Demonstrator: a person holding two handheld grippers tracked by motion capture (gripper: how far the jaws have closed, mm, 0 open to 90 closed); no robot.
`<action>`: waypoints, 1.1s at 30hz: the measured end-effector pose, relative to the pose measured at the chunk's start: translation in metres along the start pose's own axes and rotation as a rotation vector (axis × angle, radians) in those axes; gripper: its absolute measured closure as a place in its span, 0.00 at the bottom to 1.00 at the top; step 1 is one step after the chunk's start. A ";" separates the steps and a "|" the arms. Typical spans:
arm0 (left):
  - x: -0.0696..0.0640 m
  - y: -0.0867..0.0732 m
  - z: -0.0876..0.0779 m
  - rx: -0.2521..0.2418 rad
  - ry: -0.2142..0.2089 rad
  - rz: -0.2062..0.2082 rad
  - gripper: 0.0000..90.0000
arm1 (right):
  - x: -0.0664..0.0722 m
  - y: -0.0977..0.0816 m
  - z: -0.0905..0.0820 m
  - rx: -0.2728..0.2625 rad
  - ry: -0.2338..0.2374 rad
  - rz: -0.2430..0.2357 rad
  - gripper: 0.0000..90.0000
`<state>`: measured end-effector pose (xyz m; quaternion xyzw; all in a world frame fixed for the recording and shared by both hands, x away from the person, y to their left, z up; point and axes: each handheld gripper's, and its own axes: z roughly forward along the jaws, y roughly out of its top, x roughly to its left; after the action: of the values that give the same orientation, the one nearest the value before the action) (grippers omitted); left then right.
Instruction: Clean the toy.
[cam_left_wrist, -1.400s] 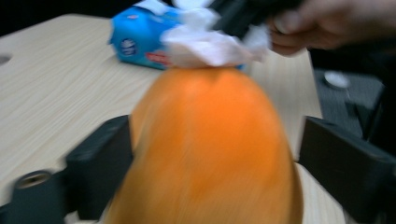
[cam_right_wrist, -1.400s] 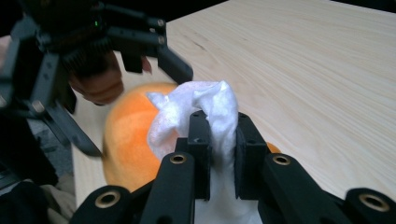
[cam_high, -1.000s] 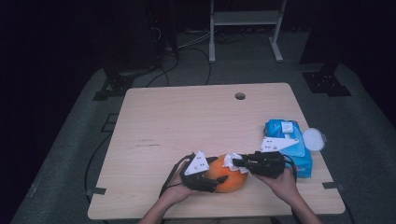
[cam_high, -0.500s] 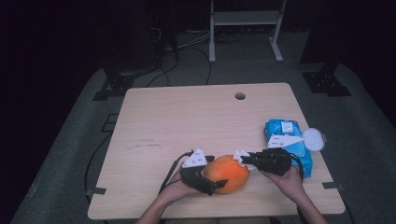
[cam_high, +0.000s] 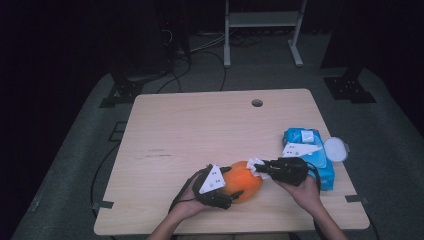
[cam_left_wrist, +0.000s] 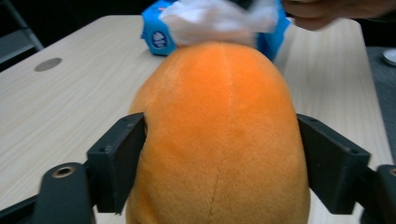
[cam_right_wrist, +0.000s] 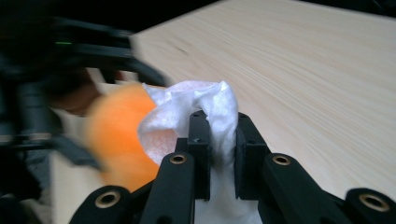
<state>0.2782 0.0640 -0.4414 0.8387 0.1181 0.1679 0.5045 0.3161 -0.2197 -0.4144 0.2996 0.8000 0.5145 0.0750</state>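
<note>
Since the earlier frames the right gripper (cam_high: 264, 169) had slid its white wipe (cam_high: 256, 166) along the top of the orange plush toy (cam_high: 241, 180) toward that toy's right end, and the left gripper (cam_high: 231, 189) had let go and come back in, its jaws just closing again around the toy. In the left gripper view the toy (cam_left_wrist: 219, 135) sat between both black jaws, which pressed its sides at a middling spread; its lower part was cut off by the frame edge. The toy lay near the front edge of the wooden table (cam_high: 200, 130), between the two hands. The right gripper (cam_right_wrist: 219, 140) had its jaws nearly together, pinched on the wipe (cam_right_wrist: 196, 109), whose bunched end rose above the pads and touched the toy (cam_right_wrist: 116, 135). That view was blurred on the left, so the left gripper (cam_right_wrist: 70, 56) was just a dark smear there. A blue packet of wipes (cam_high: 312, 152) lay just behind the right hand (cam_high: 302, 192), partly covered by the gripper and its grey plate. A round white lid (cam_high: 336, 149) lay at the packet's far right, and whether it touched the packet couldn't be told. The wipe (cam_left_wrist: 219, 21) and packet (cam_left_wrist: 159, 35) were cut off at the top of the left gripper view.
</note>
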 end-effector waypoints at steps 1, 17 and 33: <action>-0.001 0.000 0.000 -0.002 -0.001 0.012 0.22 | -0.005 -0.003 -0.002 0.000 0.004 0.023 0.88; -0.009 0.001 0.006 0.015 0.002 0.061 0.19 | 0.009 -0.002 -0.001 0.014 0.000 -0.024 0.88; 0.005 -0.003 0.003 -0.051 -0.057 -0.086 0.10 | 0.016 -0.001 -0.001 -0.023 0.037 -0.031 0.88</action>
<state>0.2842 0.0652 -0.4443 0.8242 0.1355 0.1249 0.5355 0.3021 -0.2123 -0.4119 0.2766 0.7999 0.5277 0.0716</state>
